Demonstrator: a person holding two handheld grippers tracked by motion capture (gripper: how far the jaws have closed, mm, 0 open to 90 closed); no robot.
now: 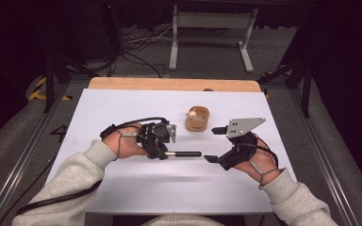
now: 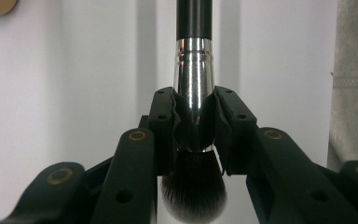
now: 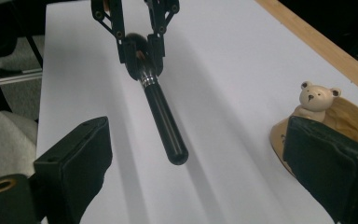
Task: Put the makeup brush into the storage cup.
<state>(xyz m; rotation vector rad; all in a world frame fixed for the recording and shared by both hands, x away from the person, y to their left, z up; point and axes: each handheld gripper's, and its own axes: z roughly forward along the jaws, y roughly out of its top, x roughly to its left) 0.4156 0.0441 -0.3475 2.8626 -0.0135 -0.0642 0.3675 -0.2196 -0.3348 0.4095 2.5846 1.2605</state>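
Observation:
A makeup brush (image 2: pixel 193 70) with a black handle, silver ferrule and dark bristles is held level over the white sheet. My left gripper (image 2: pixel 193 100) is shut on its ferrule. In the high view the left gripper (image 1: pixel 164 153) sits left of centre, and the brush (image 1: pixel 186 154) points right toward my right gripper (image 1: pixel 215 145). The right gripper (image 3: pixel 200 163) is open wide, and the end of the brush handle (image 3: pixel 165 123) reaches in between its jaws without touching either pad. A small wooden cup with a bear figure (image 1: pixel 197 118) stands just behind the two grippers.
A white sheet (image 1: pixel 122 108) covers the table, with a wooden edge (image 1: pixel 169 84) at the far side. In the right gripper view the bear cup (image 3: pixel 314 100) lies close to the right-hand jaw. A metal stand (image 1: pixel 212 33) and cables lie on the floor beyond.

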